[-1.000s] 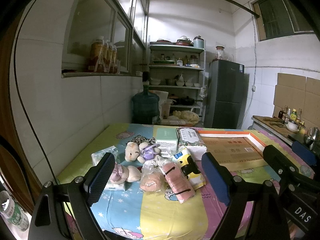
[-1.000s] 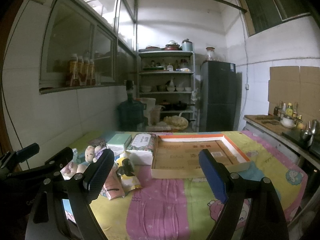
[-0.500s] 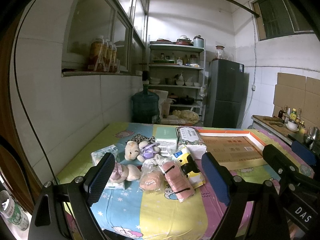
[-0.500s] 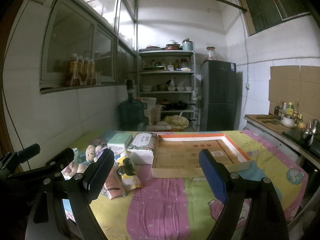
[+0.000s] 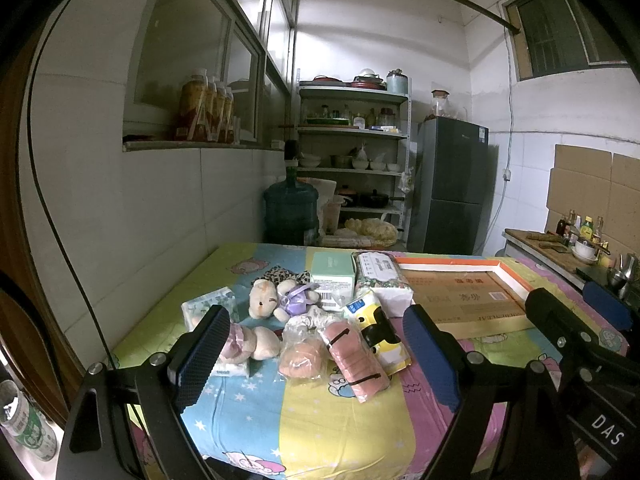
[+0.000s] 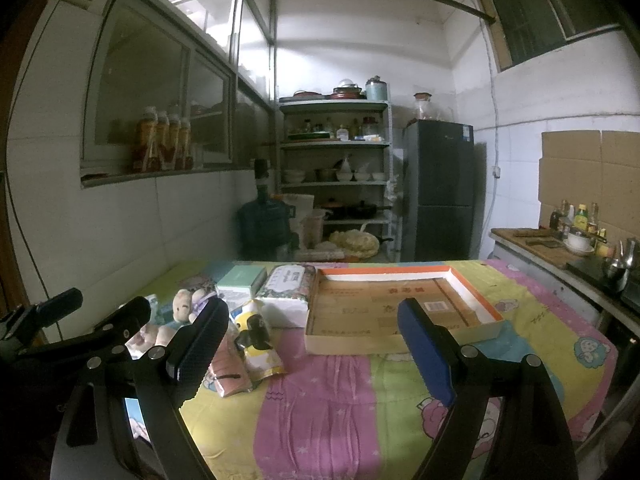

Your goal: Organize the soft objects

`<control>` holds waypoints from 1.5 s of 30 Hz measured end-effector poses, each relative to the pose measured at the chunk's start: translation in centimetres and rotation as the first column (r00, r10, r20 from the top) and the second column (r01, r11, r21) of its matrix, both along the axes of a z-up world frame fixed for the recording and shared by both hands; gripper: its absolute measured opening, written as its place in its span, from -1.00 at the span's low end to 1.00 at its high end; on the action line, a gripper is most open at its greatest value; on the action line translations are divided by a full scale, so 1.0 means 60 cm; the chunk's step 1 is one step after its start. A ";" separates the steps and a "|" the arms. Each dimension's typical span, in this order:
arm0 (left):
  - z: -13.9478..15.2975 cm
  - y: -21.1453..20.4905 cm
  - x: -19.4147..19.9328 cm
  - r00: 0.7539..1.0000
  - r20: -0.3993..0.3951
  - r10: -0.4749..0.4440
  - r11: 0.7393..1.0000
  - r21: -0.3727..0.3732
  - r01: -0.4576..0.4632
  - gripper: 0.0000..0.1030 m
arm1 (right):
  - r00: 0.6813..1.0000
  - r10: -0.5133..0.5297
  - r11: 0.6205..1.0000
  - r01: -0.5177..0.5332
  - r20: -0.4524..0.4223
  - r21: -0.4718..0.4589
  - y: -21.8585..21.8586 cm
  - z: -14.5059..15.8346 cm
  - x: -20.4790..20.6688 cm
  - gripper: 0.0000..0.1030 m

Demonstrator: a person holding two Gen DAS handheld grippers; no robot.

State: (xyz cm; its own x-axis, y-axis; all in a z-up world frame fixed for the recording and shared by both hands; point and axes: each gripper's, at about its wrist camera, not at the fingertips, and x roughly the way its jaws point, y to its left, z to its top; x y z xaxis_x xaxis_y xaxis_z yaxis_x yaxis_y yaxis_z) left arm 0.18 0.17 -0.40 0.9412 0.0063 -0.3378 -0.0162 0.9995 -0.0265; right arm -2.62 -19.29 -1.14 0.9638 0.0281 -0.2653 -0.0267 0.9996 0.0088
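Note:
A heap of soft things lies on the left half of a cartoon-print cloth: a cream teddy bear (image 5: 264, 300), a purple plush (image 5: 298, 294), a pink doll (image 5: 244, 342), a bagged peach bun (image 5: 302, 358), a pink roll (image 5: 356, 360), a yellow pouch (image 5: 380, 332) and tissue packs (image 5: 382, 280). A shallow cardboard tray (image 6: 316, 308) with an orange rim stands empty to their right. My left gripper (image 5: 316, 354) hovers open just short of the heap. My right gripper (image 6: 312, 348) hangs open in front of the tray, holding nothing.
A green box (image 5: 332, 276) sits behind the toys. The tiled wall runs along the table's left. Beyond the table are a water jug (image 5: 290, 210), shelves (image 5: 352, 152) and a fridge (image 5: 452, 184). A counter (image 6: 560, 248) with bottles lies at the right.

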 end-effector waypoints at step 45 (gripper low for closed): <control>-0.141 0.197 0.135 0.981 -0.167 0.097 0.976 -0.177 -0.127 0.73 | 0.885 0.369 0.929 -0.355 -0.284 0.103 0.112 -0.147 0.200 0.70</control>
State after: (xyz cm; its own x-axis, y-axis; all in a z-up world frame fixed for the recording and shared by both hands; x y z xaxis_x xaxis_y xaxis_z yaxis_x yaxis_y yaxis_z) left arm 8.26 12.00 -8.88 0.8734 0.0321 -0.4860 -0.1466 0.9688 -0.1996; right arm 9.38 -12.54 -9.94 0.7627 0.3796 -0.5236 -0.3758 0.9190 0.1188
